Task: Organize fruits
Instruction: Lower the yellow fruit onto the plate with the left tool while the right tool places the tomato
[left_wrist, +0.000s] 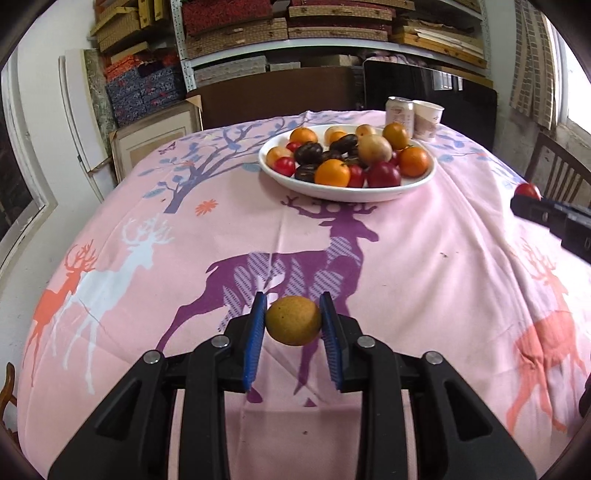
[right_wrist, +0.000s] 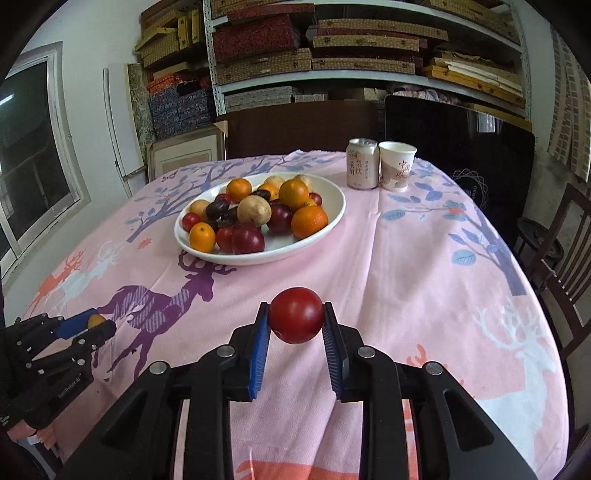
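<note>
My left gripper (left_wrist: 293, 312) is shut on a yellow-brown round fruit (left_wrist: 293, 320), held above the pink tablecloth (left_wrist: 424, 266). My right gripper (right_wrist: 295, 319) is shut on a dark red plum (right_wrist: 295, 320), also above the cloth. A white plate (left_wrist: 347, 192) at the far middle of the table holds several oranges, red plums, dark fruits and a tan pear; it also shows in the right wrist view (right_wrist: 332, 199). The left gripper (right_wrist: 94, 325) shows at the left edge of the right wrist view, the right gripper (left_wrist: 532, 201) at the right edge of the left wrist view.
A drink can (right_wrist: 362, 164) and a paper cup (right_wrist: 397, 166) stand behind the plate to the right. Wooden chairs (right_wrist: 569, 251) stand at the table's right side. Shelves of boxes (right_wrist: 332, 48) fill the back wall.
</note>
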